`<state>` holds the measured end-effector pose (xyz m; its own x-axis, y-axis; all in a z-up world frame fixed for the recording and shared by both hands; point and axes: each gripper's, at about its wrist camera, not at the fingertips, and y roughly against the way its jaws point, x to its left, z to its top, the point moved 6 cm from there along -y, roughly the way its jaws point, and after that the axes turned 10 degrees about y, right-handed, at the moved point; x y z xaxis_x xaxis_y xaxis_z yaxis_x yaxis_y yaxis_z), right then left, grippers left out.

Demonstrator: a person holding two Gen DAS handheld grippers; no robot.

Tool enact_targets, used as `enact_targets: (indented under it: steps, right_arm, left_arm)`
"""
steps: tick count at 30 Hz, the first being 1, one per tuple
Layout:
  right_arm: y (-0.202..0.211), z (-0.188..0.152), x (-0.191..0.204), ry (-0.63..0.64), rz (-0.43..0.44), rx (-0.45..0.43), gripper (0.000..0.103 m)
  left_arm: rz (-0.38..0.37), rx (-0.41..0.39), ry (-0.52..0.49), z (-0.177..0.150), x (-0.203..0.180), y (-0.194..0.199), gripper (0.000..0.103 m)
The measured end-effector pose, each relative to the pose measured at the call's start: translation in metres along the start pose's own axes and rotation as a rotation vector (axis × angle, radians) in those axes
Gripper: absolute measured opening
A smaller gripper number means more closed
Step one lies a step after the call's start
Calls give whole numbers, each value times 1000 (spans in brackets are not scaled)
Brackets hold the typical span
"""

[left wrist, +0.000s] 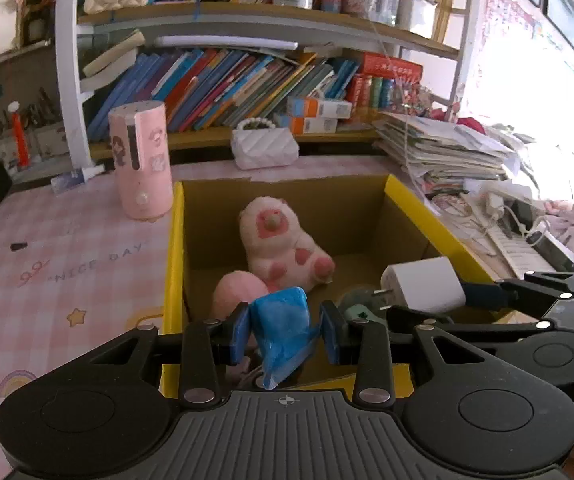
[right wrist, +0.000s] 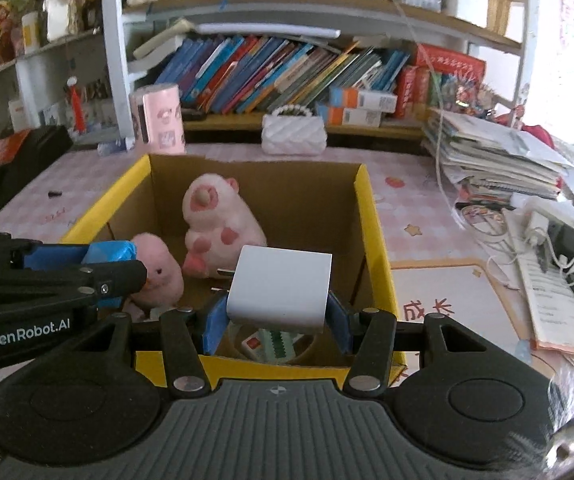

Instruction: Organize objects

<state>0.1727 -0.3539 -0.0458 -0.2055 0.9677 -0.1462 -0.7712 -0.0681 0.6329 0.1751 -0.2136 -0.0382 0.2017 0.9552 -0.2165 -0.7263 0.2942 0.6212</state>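
Desk with pink checked cover (left wrist: 67,248); on it an open cardboard box with yellow rim (left wrist: 175,264), both grippers hanging over its near edge; inside, a large pink-and-white plush (left wrist: 283,240) lying against the back wall, a smaller pink plush (right wrist: 159,276) just beside it toward the front; a tape roll (right wrist: 275,346) on the box floor below the right gripper; left gripper (left wrist: 287,326) fingers narrow, clamped on a crumpled blue plastic bag (left wrist: 283,320) above the box; right gripper (right wrist: 277,314) fingers at middling width, pressed on a white charger plug (right wrist: 281,288), prongs pointing into the box.
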Motion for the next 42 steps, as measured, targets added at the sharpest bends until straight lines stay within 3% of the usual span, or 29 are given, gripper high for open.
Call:
enact_targets:
  steps: [8, 10, 14, 16, 18, 21, 23, 31, 35, 42]
  right_arm:
    - [-18, 1, -2, 5, 61, 35, 47]
    - [-20, 2, 1, 25, 76, 35, 38]
    - [-24, 2, 0, -2, 111, 42, 38]
    - [-24, 1, -1, -12, 117, 41, 38]
    - [-23, 0, -2, -17, 115, 36, 39]
    - [-20, -1, -3, -25, 96, 19, 39]
    - [-16, -1, -4, -34, 90, 4, 39]
    - [13, 6, 1, -36, 30, -84, 56]
    - [27, 8, 11, -16, -9, -113, 62]
    - [50, 8, 36, -20, -69, -132, 85]
  left_arm:
    - [33, 18, 26, -2, 3, -8, 36]
    - [37, 16, 30, -1, 2, -9, 37]
    - [48, 9, 34, 0, 2, -9, 39]
    - [57, 9, 51, -1, 4, -9, 43]
    - [83, 10, 78, -2, 8, -8, 59]
    - [85, -6, 117, -2, 12, 1, 71]
    - [86, -34, 128, 0, 11, 9, 74]
    - [47, -175, 139, 5, 12, 47, 90]
    - [62, -239, 142, 3, 21, 66, 94]
    - [143, -299, 160, -6, 50, 103, 102]
